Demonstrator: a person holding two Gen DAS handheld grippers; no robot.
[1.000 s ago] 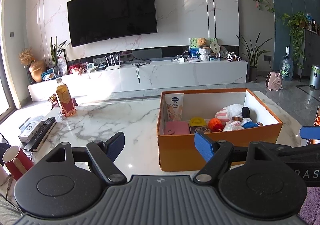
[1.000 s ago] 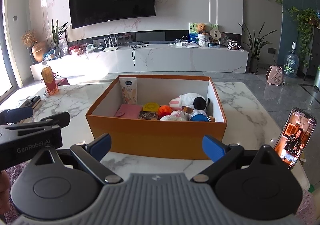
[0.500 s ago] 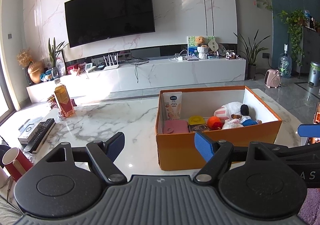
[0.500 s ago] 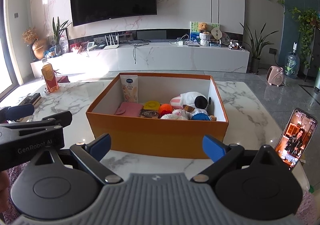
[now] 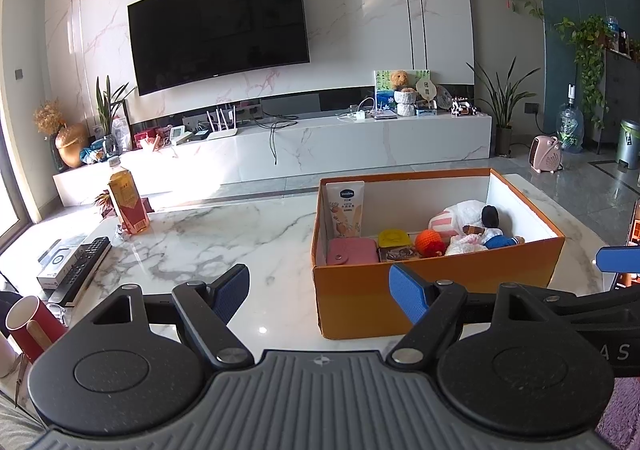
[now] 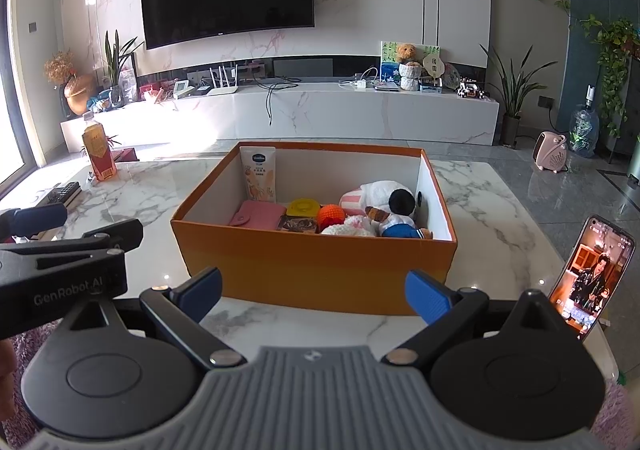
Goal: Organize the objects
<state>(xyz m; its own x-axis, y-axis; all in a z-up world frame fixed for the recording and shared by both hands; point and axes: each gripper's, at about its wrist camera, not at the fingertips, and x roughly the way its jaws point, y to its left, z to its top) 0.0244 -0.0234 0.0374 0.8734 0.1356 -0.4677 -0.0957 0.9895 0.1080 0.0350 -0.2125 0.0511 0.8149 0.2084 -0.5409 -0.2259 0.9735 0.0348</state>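
Both tongs are held apart and empty: the left gripper (image 5: 320, 292) and the right gripper (image 6: 314, 296). Just ahead of them stands the orange box (image 6: 316, 268), already filled. Its near wall could be pushed if approached low; the phone (image 6: 592, 276) at right could be knocked.

Both grippers' fingers (image 5: 230, 290) (image 6: 426, 296) spread, empty

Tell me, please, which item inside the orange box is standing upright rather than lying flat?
The white lotion tube, propped against the box's far left corner; the pink wallet and the toys lie flat.
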